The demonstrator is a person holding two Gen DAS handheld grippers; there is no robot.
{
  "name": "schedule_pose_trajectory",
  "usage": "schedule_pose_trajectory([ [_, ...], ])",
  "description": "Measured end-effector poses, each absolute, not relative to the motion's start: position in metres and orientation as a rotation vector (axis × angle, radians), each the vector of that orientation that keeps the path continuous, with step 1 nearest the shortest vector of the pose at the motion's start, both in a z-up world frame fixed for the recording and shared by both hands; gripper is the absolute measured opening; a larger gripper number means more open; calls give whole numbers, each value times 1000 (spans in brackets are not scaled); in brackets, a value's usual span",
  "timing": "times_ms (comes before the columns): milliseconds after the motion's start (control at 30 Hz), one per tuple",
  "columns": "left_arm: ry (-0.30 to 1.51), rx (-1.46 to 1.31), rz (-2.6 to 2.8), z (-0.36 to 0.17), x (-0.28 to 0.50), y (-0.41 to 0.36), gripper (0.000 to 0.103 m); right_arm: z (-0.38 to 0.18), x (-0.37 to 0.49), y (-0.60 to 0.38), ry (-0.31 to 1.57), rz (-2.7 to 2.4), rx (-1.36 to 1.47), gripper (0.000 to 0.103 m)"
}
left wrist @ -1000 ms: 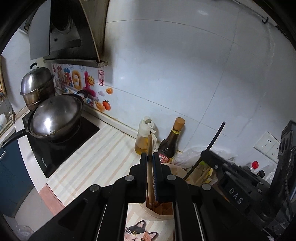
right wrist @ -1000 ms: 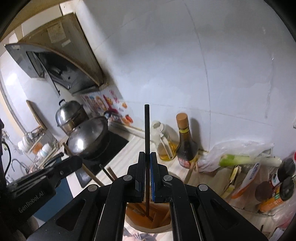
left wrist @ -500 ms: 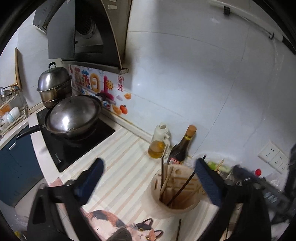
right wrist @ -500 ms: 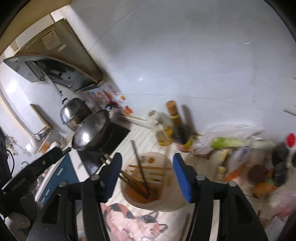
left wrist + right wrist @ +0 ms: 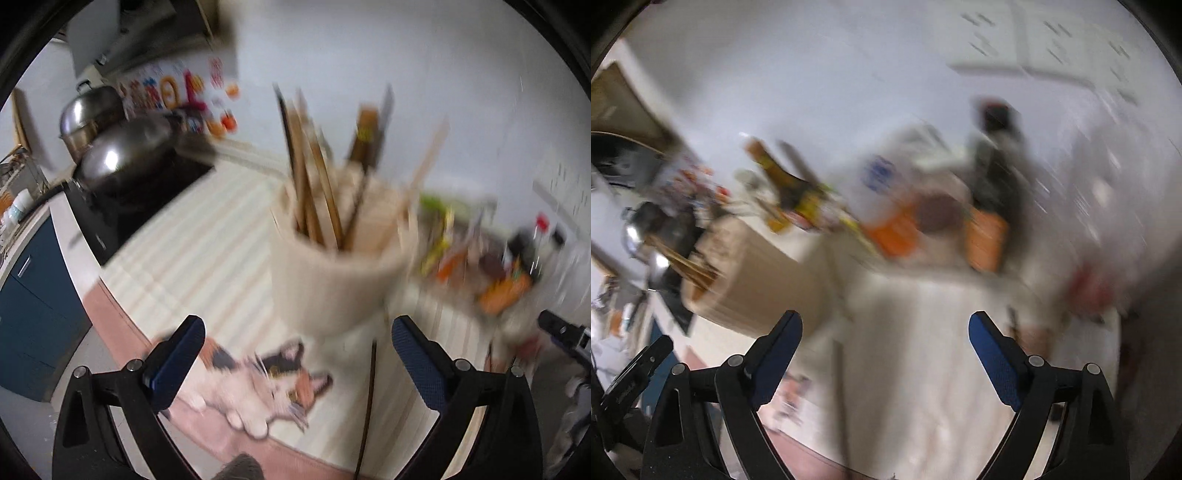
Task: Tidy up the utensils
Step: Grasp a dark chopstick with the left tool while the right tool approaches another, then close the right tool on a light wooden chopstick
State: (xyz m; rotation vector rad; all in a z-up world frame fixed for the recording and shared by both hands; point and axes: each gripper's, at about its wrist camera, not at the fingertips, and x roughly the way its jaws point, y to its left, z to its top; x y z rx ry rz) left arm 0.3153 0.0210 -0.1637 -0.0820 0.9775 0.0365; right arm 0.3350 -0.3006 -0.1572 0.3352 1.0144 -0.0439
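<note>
counter [image 5: 207, 254]: striped, under both claws | utensil holder [image 5: 332, 280]: beige, ahead of left gripper [image 5: 297, 356], chopsticks upright inside | dark chopstick [image 5: 369, 398]: flat between released left jaws | right gripper [image 5: 884, 345]: opening, nothing gripped | labels: blurred, unreadable

Motion blur smears the bottles and packets [image 5: 934, 218] and the utensil holder [image 5: 332, 280], hiding their labels.

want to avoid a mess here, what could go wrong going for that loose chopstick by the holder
The dark chopstick lies flat on the counter right at the foot of the utensil holder, so the open left claw could bump the holder and tip its tall chopsticks out. The right claw, its jaws opening with nothing between them, is close by; both reaching in could collide.
</note>
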Motion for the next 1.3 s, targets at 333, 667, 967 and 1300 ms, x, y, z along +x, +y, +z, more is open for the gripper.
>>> schedule_pose_trajectory([
  [333,1220,65,-42,-271,313,-52,102,-256,294,-375,1246,-213,382,44],
  [667,1360,138,-81,-339,329,-82,47,-311,297,-385,1350,-203,367,23],
  [967,1351,135,-123,-341,326,-90,5,-339,303,-381,1422,-255,272,21],
  [1300,1366,104,-57,-340,300,-49,4,-329,305,-355,1361,-165,332,0],
])
